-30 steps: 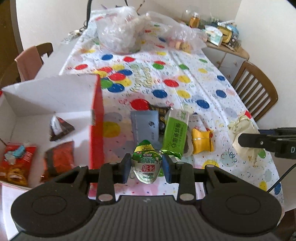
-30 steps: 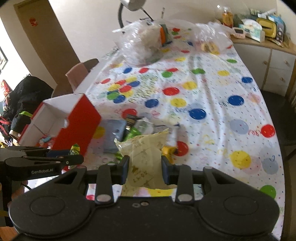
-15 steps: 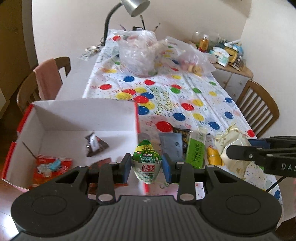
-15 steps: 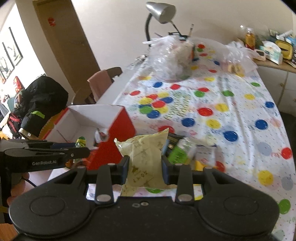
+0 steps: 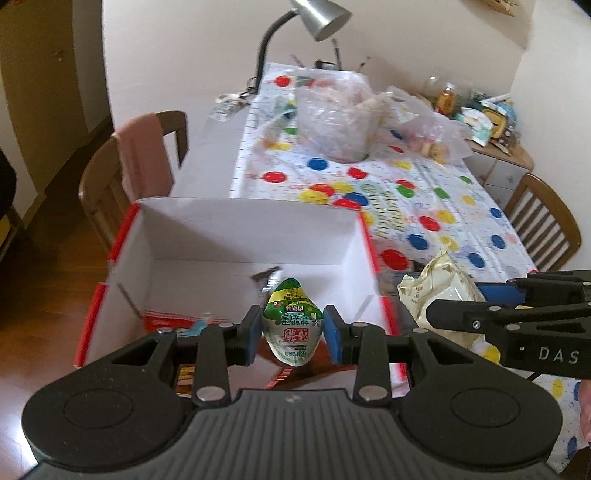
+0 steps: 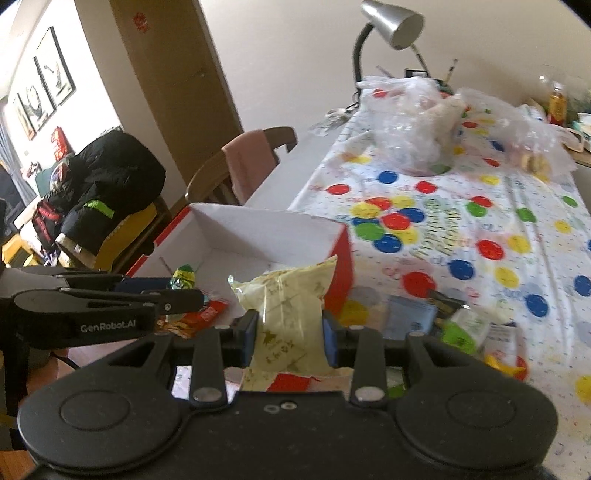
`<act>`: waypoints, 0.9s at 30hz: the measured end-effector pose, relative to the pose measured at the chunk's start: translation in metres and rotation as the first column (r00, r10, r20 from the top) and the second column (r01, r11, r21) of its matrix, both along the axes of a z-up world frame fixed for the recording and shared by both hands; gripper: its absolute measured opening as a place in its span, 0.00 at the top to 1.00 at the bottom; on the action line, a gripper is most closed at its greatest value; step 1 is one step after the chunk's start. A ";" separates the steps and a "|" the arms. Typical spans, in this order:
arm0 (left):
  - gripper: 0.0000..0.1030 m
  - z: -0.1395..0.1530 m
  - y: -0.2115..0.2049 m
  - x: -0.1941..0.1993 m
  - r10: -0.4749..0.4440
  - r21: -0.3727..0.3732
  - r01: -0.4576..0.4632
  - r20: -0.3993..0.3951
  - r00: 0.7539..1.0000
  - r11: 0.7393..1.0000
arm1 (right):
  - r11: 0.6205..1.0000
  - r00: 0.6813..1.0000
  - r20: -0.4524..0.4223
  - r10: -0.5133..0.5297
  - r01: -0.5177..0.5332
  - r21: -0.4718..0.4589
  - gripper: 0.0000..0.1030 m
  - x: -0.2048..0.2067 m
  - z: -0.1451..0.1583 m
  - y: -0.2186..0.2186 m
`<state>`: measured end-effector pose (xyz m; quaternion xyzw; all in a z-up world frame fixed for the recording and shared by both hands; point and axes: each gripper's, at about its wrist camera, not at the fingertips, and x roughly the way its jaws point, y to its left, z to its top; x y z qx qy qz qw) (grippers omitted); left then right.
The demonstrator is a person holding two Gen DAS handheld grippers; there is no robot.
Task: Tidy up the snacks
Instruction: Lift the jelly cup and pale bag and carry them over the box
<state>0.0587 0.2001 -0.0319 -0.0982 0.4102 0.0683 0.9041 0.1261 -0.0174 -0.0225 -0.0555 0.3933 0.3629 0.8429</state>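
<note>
My left gripper [image 5: 291,334] is shut on a small green and white snack pouch [image 5: 291,325] and holds it above the open red box with a white inside [image 5: 243,236]. My right gripper [image 6: 290,341] is shut on a pale yellow snack bag [image 6: 286,314], held over the box's near right corner [image 6: 341,258]. The yellow bag also shows in the left wrist view [image 5: 439,299]. The green pouch shows in the right wrist view [image 6: 183,277]. Red snack packets [image 6: 201,317] lie in the box.
Several loose snacks [image 6: 454,321] lie on the polka-dot tablecloth [image 6: 480,229] right of the box. Clear plastic bags [image 5: 336,118] and a desk lamp [image 5: 314,18] stand at the far end. Wooden chairs [image 5: 122,173] flank the table.
Both grippers have moved left with their snacks, from over the tablecloth to over the box. The box now fills the middle of the left wrist view.
</note>
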 end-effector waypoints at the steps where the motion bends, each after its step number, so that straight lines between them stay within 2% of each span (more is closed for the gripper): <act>1: 0.66 -0.001 0.006 -0.001 0.008 0.002 -0.008 -0.003 1.000 1.000 | 1.000 1.000 -0.001 0.005 -0.005 -0.005 0.67 -0.001 -0.001 0.007; 12: 0.66 -0.028 0.070 0.008 0.080 0.023 -0.079 -0.073 0.994 0.997 | 0.996 0.999 -0.028 0.041 -0.044 -0.081 0.67 0.009 -0.030 0.077; 27: 0.66 -0.075 0.091 0.048 0.027 0.048 -0.016 -0.246 0.969 0.999 | 0.977 0.992 -0.112 0.059 -0.080 -0.199 0.67 0.039 -0.081 0.135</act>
